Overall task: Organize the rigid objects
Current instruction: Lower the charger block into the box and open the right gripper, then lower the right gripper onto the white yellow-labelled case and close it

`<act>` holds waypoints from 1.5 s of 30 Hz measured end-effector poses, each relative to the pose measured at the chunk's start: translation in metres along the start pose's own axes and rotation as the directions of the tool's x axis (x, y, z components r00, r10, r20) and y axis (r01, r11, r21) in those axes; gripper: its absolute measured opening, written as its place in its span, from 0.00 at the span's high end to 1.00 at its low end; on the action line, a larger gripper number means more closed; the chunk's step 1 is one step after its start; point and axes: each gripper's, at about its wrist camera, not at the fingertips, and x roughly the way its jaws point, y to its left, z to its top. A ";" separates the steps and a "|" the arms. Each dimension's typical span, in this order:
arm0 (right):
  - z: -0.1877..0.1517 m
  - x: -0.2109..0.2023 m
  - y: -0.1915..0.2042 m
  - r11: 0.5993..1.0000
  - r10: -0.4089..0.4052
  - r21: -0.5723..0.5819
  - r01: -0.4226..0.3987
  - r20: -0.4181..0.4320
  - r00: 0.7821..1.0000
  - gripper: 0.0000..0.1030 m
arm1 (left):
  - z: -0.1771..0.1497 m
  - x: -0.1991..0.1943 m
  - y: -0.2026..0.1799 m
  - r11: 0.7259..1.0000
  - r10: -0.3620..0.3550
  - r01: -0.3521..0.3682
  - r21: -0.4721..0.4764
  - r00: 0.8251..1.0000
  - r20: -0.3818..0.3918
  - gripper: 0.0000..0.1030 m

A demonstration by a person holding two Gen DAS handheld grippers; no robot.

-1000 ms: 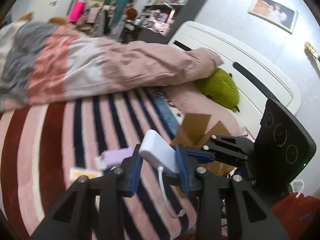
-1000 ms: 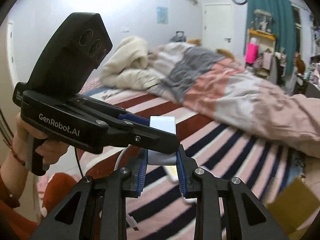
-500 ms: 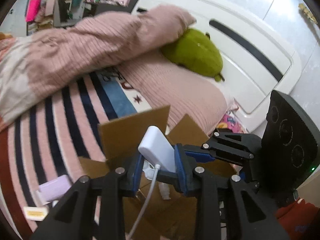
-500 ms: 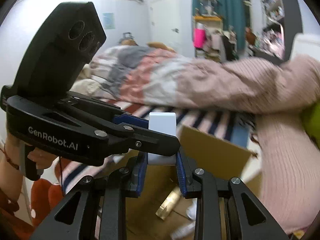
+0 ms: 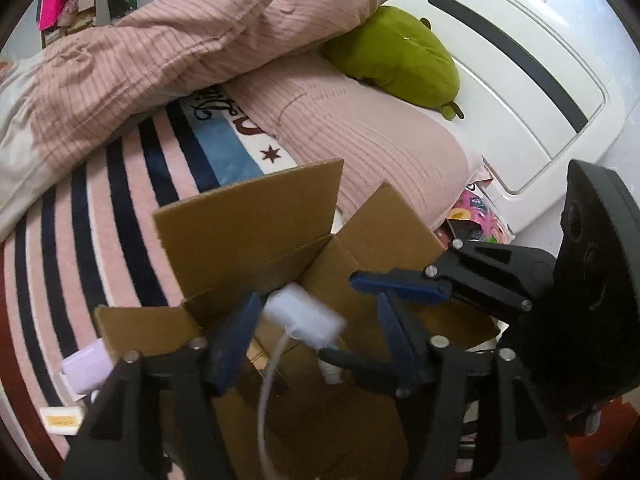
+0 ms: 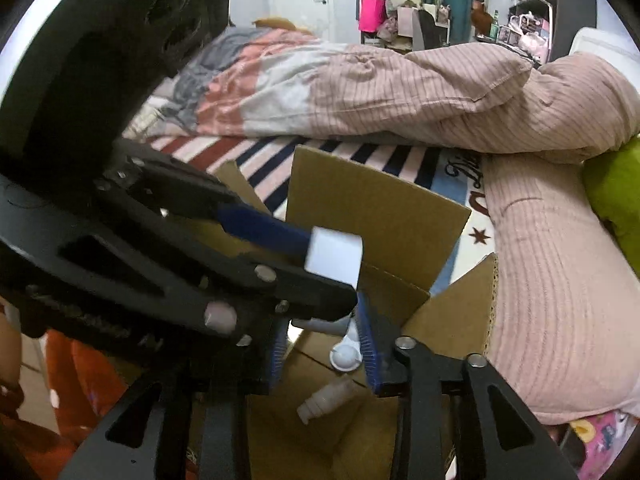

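I am at the drop: the white charger sits above the open cardboard box, straight ahead of my left gripper, with its cable trailing down toward me. My left jaws stand wide; the charger looks blurred and seems to touch only the left finger, so I judge it is falling free. My right gripper crosses in from my right, its jaws parted with nothing between them that I can make out. Inside the box, below both tools, lie a small white bottle and a round white cap. Next I would pull both grippers up and clear of the flaps, then go for the lilac box and the small yellow-labelled packet on the striped blanket, off to my left
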 end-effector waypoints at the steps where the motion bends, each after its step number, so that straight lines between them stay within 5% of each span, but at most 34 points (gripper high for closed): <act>1: 0.001 0.001 0.003 1.000 -0.015 -0.016 0.015 -0.002 1.000 0.58 | -0.002 -0.004 0.001 1.000 0.005 -0.005 0.002 1.000 0.010 0.41; 11: 0.019 -0.010 0.025 1.000 0.001 -0.019 0.000 0.039 0.999 0.55 | -0.035 -0.083 0.025 0.992 0.125 -0.121 -0.032 0.982 0.143 0.38; 19: 0.063 -0.011 0.113 0.977 0.193 -0.113 -0.180 0.119 0.974 0.55 | -0.111 -0.174 0.100 0.937 0.323 -0.274 -0.217 0.917 0.234 0.33; 23: 0.076 0.015 0.169 0.941 0.300 -0.183 -0.285 0.062 0.952 0.55 | -0.155 -0.197 0.142 0.896 0.392 -0.312 -0.316 0.890 0.234 0.33; 28: 0.071 0.085 0.225 0.920 0.329 -0.194 -0.340 -0.090 0.940 0.55 | -0.207 -0.206 0.186 0.847 0.451 -0.339 -0.410 0.866 0.217 0.30; 31: 0.065 0.128 0.230 0.923 0.321 -0.181 -0.340 -0.129 0.938 0.55 | -0.226 -0.201 0.205 0.832 0.463 -0.343 -0.437 0.862 0.206 0.30; 36: 0.064 0.188 0.231 0.944 0.239 -0.209 -0.254 -0.094 0.966 0.55 | -0.242 -0.187 0.227 0.823 0.468 -0.349 -0.448 0.864 0.188 0.30; 45: 0.080 0.229 0.232 0.932 0.236 -0.256 -0.256 -0.107 0.966 0.55 | -0.243 -0.168 0.241 0.829 0.447 -0.332 -0.450 0.877 0.175 0.30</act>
